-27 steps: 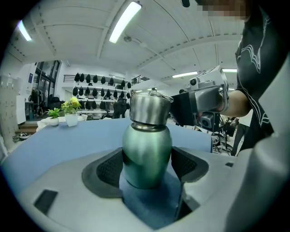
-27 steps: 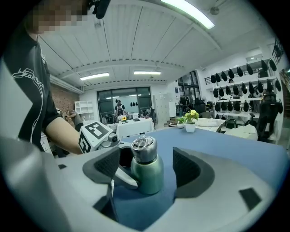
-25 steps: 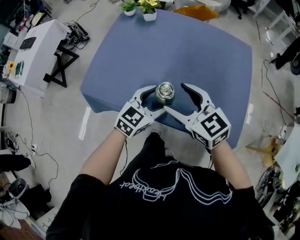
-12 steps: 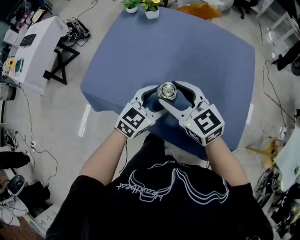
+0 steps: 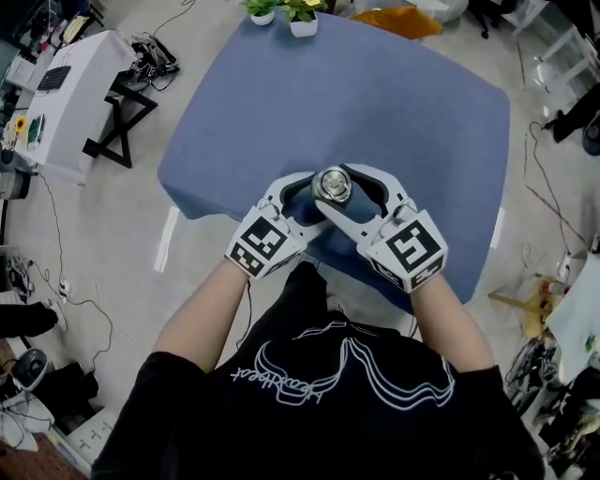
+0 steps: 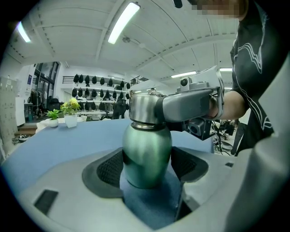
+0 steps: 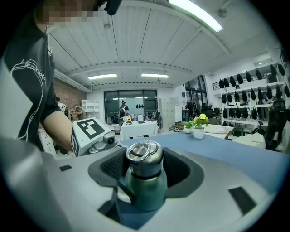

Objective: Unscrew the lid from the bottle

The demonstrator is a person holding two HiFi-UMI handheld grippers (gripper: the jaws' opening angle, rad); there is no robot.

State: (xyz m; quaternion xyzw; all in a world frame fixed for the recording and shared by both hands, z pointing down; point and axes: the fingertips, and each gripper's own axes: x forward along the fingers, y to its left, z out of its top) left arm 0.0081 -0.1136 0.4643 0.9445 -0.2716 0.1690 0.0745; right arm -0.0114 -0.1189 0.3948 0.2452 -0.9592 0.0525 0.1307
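Bottle held by two hand-held grippers, seen from the head and from each gripper.

The left gripper has its fingers partly apart and clamped on the green body of the bottle, one dark pad pressing each side low on the body. The right gripper works higher up. Its fingers are closing on the steel lid, which sits between them with the pads against its sides. The ring on top of the lid stays uncovered.

The bottle stands upright on the blue counter, near the edge closest to the person, with the lid on. In the head view both bare forearms reach forward from the body. The left marker cube and the right marker cube sit side by side, close together, and the two pairs of fingers converge on the bottle from either side. The left gripper view shows one finger of the right gripper lying level across the lid, above the left pads.

Two potted plants stand at the far edge of the counter, well apart from the bottle.
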